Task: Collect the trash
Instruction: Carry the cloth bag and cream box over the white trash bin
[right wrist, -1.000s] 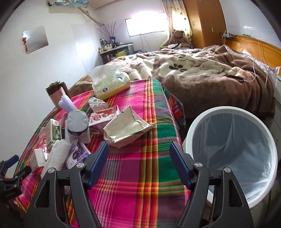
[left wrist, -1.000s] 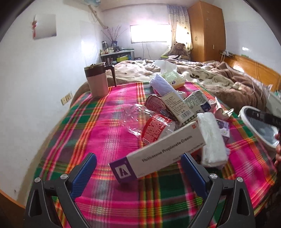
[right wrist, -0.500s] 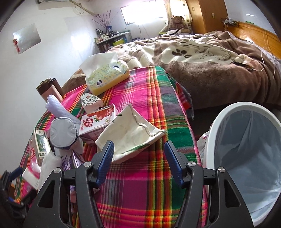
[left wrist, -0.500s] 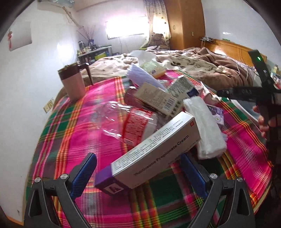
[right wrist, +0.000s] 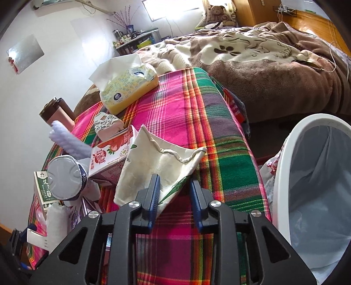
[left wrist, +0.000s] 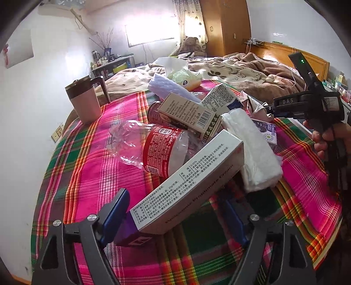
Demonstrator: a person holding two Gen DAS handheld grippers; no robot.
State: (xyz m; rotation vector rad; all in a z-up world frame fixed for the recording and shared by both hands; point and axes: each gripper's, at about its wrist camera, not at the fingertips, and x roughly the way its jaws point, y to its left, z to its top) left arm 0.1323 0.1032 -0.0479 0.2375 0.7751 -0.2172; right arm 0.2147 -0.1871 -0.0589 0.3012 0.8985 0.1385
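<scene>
The left gripper is spread wide around a long white cream box, which lies tilted between its fingers without being clamped. The right gripper is partly closed about a cream paper bag lying on the plaid-covered counter, beside the white bin.

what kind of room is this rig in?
Most likely a lived-in home bedroom: an unmade bed with a brown blanket, a teddy bear by the window, and a wooden wardrobe behind.

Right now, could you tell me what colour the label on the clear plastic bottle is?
Red with white print; the label shows best in the left wrist view.
</scene>
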